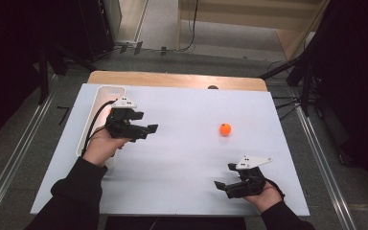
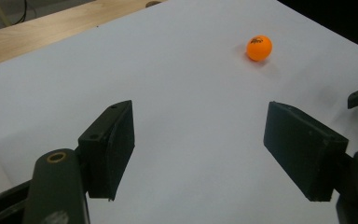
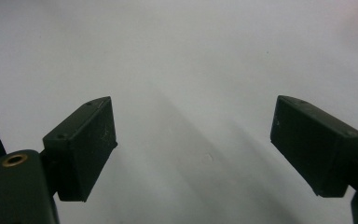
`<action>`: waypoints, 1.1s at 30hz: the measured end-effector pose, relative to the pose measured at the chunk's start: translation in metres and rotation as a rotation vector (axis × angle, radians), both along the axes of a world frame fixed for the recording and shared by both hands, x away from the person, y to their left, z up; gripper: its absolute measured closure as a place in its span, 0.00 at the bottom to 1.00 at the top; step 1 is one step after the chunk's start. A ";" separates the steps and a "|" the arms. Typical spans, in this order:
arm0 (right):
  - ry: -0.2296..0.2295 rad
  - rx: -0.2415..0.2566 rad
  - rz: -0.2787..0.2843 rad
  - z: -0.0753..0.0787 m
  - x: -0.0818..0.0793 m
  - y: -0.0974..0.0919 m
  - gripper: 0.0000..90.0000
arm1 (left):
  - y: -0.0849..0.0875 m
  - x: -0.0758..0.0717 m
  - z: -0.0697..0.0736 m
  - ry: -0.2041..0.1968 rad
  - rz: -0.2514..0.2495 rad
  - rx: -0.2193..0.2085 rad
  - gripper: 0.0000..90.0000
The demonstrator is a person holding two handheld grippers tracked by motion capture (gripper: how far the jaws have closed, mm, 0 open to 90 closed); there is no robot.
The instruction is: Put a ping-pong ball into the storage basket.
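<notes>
From the high view, the left claw point(image 1: 149, 130) hangs over the white table point(image 1: 182, 158) beside a white tray point(image 1: 92, 103) at the table's left edge, its jaws apart and pointing toward the orange ball point(image 1: 225, 129), which lies alone well apart from it; the right claw point(image 1: 224, 178) sits near the front edge, also apart and empty. In the left gripper view the ball point(image 2: 259, 48) rests on the table, far beyond the spread jaws, up and to the right. In the right gripper view the jaws stand wide with bare table between them

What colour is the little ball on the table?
Orange ball, clearest in the left gripper view.
</notes>
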State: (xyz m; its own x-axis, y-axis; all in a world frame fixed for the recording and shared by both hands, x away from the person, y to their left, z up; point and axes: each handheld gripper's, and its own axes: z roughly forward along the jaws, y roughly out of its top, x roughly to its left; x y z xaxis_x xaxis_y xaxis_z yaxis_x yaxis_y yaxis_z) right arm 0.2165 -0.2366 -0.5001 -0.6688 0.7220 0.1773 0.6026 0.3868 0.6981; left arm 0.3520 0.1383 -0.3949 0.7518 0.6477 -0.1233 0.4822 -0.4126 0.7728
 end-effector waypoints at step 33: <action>0.002 0.000 -0.007 -0.001 0.001 -0.001 0.14 | -0.071 0.011 -0.032 0.041 -0.070 -0.015 0.28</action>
